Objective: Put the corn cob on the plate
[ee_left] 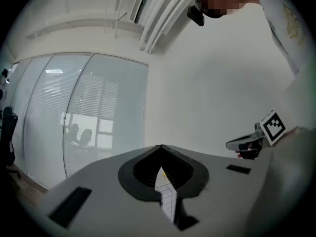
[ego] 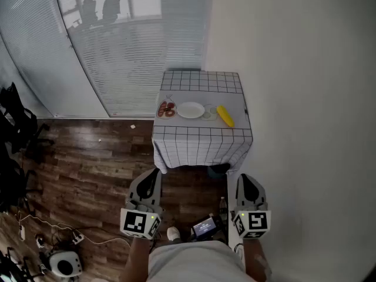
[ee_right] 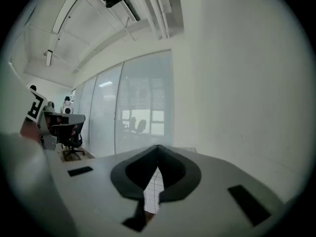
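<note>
The yellow corn cob lies on the right side of a small table covered with a checked cloth. A white plate sits at the table's middle, left of the cob, with nothing on it. Both grippers are held low, well short of the table and above the wooden floor. My left gripper is shut and holds nothing; through its slit, in the left gripper view, a bit of yellow cob shows. My right gripper is also shut with nothing in it, its jaws pointing at the table.
Reddish food lies left of the plate, and a small clear dish sits between plate and cob. A white wall runs along the right; a glass wall with blinds stands behind. Black chairs and cables with a device are at the left.
</note>
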A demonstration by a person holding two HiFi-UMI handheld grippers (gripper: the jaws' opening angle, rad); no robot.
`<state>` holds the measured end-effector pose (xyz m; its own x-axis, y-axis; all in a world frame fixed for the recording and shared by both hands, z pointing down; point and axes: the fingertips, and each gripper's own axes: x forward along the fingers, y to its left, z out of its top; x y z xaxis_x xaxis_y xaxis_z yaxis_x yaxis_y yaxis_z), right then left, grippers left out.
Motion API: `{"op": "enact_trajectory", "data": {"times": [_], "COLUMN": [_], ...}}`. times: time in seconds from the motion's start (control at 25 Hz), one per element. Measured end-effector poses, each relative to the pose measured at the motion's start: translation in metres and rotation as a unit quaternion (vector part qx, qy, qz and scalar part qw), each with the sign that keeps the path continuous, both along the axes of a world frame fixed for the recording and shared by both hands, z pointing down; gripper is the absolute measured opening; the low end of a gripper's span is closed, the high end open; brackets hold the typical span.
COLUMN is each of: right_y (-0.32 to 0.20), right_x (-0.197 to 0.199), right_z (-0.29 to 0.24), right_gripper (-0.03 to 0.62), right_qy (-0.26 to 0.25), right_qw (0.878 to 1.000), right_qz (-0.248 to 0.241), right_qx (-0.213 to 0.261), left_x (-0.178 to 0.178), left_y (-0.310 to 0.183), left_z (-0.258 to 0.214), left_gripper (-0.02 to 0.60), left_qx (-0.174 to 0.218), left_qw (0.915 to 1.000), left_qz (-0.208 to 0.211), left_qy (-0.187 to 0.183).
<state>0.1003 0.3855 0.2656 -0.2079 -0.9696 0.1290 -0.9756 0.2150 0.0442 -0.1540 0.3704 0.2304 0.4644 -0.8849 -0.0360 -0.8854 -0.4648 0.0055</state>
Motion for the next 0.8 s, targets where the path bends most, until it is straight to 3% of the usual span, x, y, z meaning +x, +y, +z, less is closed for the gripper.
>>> {"op": "enact_trajectory", "data": {"times": [0.8], "right_y": [-0.019], "right_x": [0.023], "right_z": [0.011], "right_gripper": [0.006], "right_qy": [-0.021], "right_qw": [1.0], "right_qz": [-0.009], "right_qx": [-0.007], "left_x": [0.016], "left_y": [-0.024], "left_z": [0.013], "left_gripper": [0.008], "left_qx": [-0.015], "left_qw": [0.9997], "left_qz": [0.003], "left_qy": [-0.017]}}
